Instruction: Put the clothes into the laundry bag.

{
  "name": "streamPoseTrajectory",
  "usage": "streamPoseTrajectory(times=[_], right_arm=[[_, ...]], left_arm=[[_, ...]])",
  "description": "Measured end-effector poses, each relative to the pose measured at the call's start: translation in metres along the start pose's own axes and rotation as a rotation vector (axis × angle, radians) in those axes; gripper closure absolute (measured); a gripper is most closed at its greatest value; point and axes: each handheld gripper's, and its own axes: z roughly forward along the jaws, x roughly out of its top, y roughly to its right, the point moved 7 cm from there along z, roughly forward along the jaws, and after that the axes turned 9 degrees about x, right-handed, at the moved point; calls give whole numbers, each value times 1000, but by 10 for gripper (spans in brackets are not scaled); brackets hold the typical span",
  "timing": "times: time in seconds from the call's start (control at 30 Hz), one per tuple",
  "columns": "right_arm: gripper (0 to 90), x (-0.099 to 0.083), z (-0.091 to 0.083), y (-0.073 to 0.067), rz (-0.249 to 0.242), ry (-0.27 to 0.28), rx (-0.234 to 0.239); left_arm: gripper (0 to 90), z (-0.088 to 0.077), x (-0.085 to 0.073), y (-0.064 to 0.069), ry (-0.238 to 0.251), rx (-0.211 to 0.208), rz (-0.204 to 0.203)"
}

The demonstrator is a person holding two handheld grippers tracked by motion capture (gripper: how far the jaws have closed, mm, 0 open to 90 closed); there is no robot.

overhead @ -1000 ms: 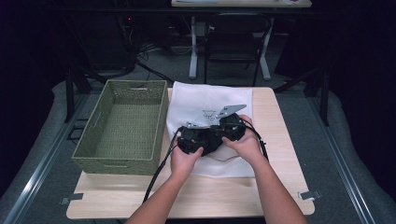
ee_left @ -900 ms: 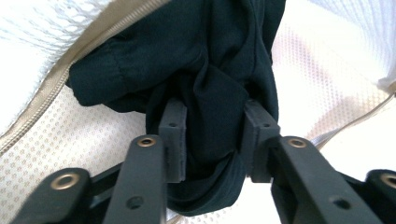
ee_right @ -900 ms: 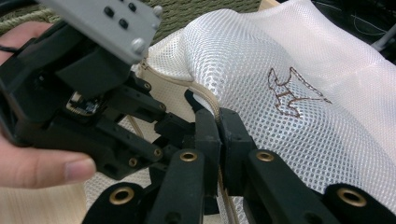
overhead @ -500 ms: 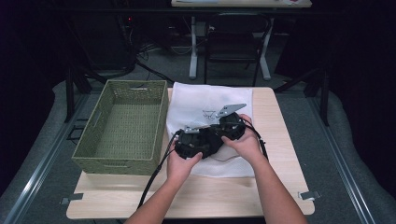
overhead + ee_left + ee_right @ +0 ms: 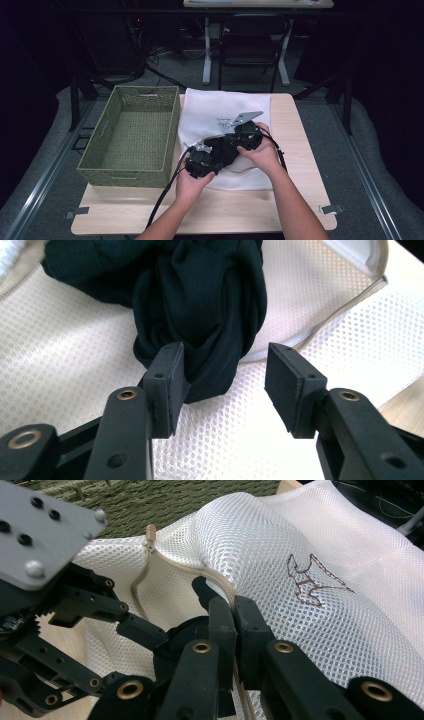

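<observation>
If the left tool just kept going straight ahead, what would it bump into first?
Most likely the dark bundled cloth directly ahead of the left tool, lying on the white mesh bag; one open jaw already seems to touch it.

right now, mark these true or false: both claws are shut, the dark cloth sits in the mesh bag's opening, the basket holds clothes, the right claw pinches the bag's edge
1. Both claws are shut. False: the left claw has just been opening and stands open; the right claw is shut.
2. The dark cloth sits in the opening of the white mesh bag. True.
3. The green basket holds clothes. False: nothing lies in it.
4. The right claw pinches the bag's zipper edge. True.
5. The bag lies inside the basket. False: it lies on the table beside it.
</observation>
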Motion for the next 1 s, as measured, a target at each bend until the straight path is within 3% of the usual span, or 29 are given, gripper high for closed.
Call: streamPoseTrajectory(times=[0.33,0.57,0.73,1.0], right_arm=[[875,0,1,-1,-5,-3,1],[875,0,2,-2,-6,-6,1],[875,0,2,-2,-8,-6,1],[875,0,2,-3,-10,-7,1]], left_arm=[[597,5,-5,1,-12,9,6],[771,6,-7,-3,-22,0,24],[877,3,-1,-2,-1,-6,22],[900,2,14,-1,8,-13,27]])
